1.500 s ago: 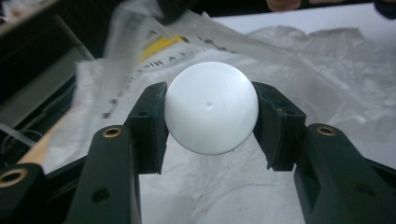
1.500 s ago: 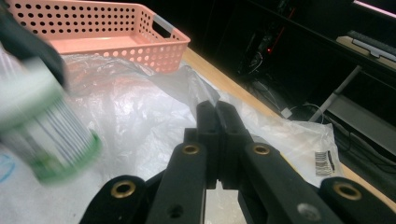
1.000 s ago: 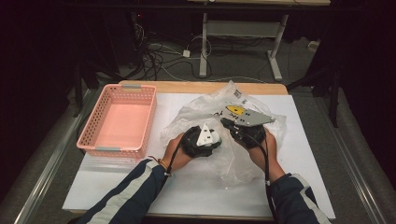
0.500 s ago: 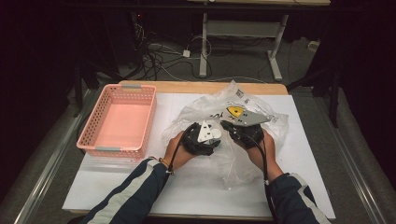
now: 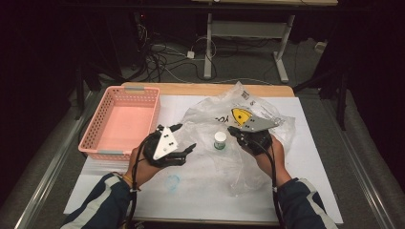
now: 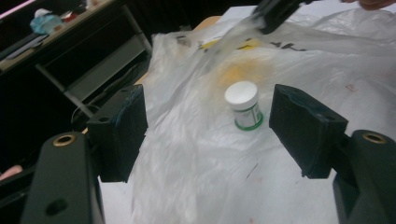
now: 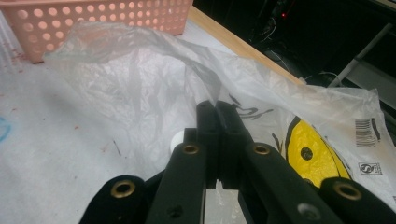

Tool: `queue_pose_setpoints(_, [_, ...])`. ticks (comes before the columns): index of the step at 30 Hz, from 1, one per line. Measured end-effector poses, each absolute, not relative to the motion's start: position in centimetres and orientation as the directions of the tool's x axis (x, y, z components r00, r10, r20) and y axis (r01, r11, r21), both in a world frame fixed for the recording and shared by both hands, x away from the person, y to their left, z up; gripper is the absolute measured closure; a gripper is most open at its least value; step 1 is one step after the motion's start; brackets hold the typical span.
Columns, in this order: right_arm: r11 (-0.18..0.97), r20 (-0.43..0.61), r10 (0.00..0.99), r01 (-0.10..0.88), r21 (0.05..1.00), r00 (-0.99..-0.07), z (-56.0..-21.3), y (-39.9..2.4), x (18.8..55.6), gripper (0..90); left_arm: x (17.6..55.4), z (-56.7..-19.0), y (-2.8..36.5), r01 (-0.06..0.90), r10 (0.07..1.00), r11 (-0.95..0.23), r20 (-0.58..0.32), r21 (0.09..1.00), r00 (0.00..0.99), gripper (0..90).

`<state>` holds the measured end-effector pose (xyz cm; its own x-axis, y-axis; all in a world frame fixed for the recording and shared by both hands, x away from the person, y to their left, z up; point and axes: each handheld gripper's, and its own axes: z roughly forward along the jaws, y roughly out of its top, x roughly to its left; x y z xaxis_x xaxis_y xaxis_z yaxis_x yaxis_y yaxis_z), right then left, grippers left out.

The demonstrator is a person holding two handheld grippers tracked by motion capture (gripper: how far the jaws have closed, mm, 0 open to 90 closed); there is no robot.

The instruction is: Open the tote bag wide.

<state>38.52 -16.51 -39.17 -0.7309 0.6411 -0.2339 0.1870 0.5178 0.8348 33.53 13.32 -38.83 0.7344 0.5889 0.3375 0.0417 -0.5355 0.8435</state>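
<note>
A small jar [image 5: 220, 140] with a white cap and green label stands upright on a crumpled clear plastic bag [image 5: 248, 157] with a yellow print. My right gripper [image 5: 234, 130] is shut on a fold of the bag's film and holds it up just right of the jar. In the right gripper view the jaws [image 7: 216, 109] pinch the film, and the jar's cap [image 7: 177, 139] peeks out at their left. My left gripper [image 5: 184, 137] hovers left of the jar. Its jaws have just been opening and nothing is between them. The left gripper view has the jar [image 6: 243, 105] beyond the wide-apart pads [image 6: 119, 130].
A pink perforated basket [image 5: 124, 121] sits at the left of the white table cover [image 5: 200, 191], close behind my left hand. A wooden table edge [image 5: 200, 89] runs along the back. Cables and a desk frame lie on the dark floor beyond.
My left gripper has pulled back to the left, away from the bag, and its jaws have spread. The jar now stands uncovered beside the right gripper, which has stayed put.
</note>
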Motion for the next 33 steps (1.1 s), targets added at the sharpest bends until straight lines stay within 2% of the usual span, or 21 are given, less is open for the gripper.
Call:
queue_pose_setpoints(10, [0.559,-0.237,0.601,0.189,0.807,-0.763,-40.1,-17.3,36.6,90.0,34.7,-41.1,14.8,0.168,0.631,-0.557,0.283,0.813,0.722,23.8])
queue_pose_setpoints(14, [0.563,-0.234,0.592,0.188,0.805,-0.772,-40.2,-17.5,36.0,90.0,35.2,-41.8,14.4,0.219,0.639,-0.531,0.217,0.818,0.738,23.8])
queue_pose_setpoints(22, [0.577,-0.204,0.58,0.221,0.786,-0.789,-41.4,-18.3,35.6,87.2,36.0,-43.1,13.3,0.26,0.645,-0.567,0.225,0.782,0.73,23.9])
queue_pose_setpoints(23, [0.589,-0.207,0.567,0.216,0.779,-0.797,-41.5,-18.4,35.2,83.6,36.1,-43.3,13.1,0.271,0.649,-0.57,0.223,0.776,0.727,23.9])
queue_pose_setpoints(27, [0.593,-0.211,0.557,0.206,0.779,-0.803,-41.4,-18.7,34.6,80.1,36.5,-44.1,12.3,0.295,0.642,-0.59,0.215,0.752,0.736,24.1])
queue_pose_setpoints(31, [0.585,-0.227,0.559,0.186,0.789,-0.797,-41.1,-19.4,33.5,69.7,36.9,-44.7,12.1,0.307,0.639,-0.603,0.216,0.736,0.738,24.0])
queue_pose_setpoints(33, [0.571,-0.236,0.576,0.179,0.801,-0.783,-40.8,-19.9,32.8,61.3,37.0,-45.0,12.2,0.314,0.641,-0.605,0.213,0.732,0.737,24.1])
